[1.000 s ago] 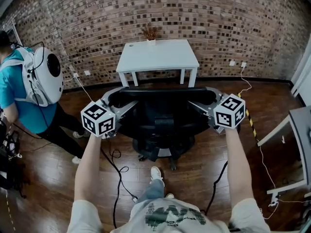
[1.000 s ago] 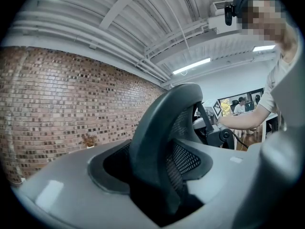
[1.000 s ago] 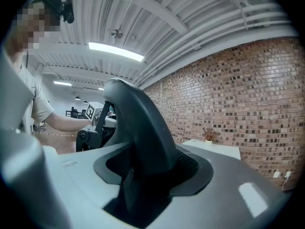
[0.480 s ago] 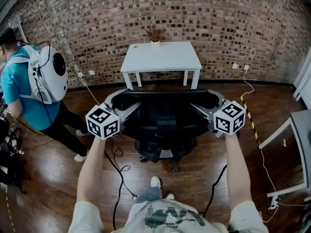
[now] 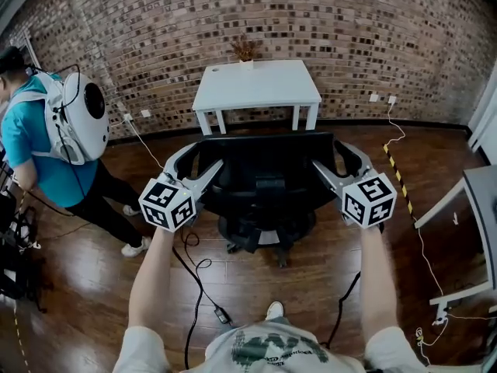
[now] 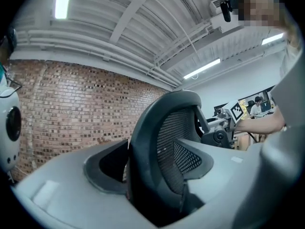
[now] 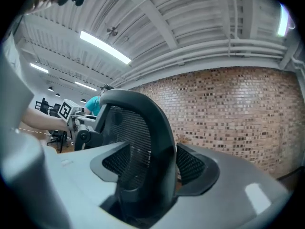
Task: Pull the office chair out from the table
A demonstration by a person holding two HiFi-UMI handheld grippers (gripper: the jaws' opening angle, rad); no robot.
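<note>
The office chair (image 5: 264, 196) sits on the wood floor (image 5: 78, 286) just in front of the white table (image 5: 256, 84) by the brick wall (image 5: 155, 37), both arms (image 5: 151, 274) stretched out level, left gripper (image 5: 198, 156) and right gripper (image 5: 334, 152) straddling its backrest (image 5: 264, 150) edges, jaws just let loose.

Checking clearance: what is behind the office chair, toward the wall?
A white table, a small plant on its far edge. The office chair's backrest hides the floor just beyond.
</note>
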